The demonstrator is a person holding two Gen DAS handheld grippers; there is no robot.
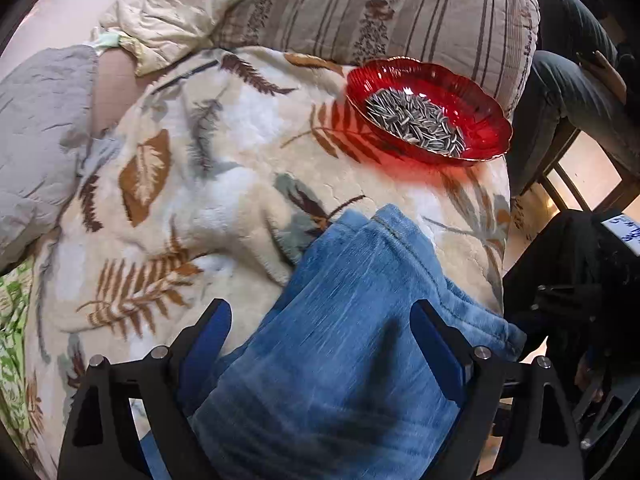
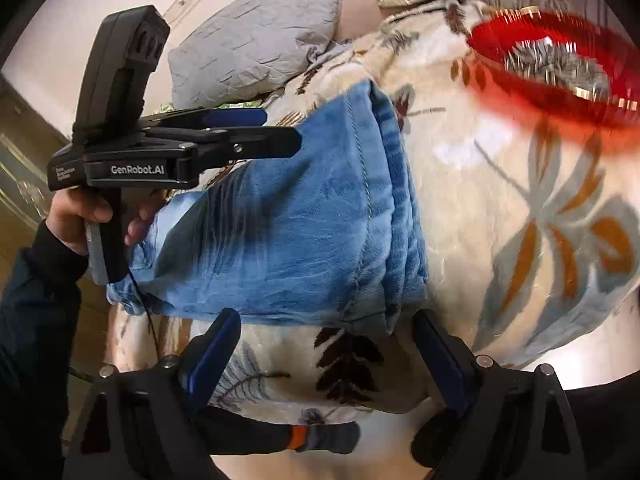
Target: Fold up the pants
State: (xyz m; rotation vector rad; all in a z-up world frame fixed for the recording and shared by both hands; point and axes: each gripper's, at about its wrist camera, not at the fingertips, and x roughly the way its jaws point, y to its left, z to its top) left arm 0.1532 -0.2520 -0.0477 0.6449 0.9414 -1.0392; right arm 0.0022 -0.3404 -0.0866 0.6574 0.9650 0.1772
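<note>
Here, folded blue pants lie on a leaf-print blanket, long axis running from the left claw, wide open and empty right above them, toward a red bowl; the right claw, also wide and empty, hovers just beside their near edge.

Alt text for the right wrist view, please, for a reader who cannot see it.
Folded blue pants lie on a leaf-print blanket, just beyond the open right hand-held gripper. The left hand-held gripper hovers over their left part, and a red bowl sits blurred at upper right.
</note>
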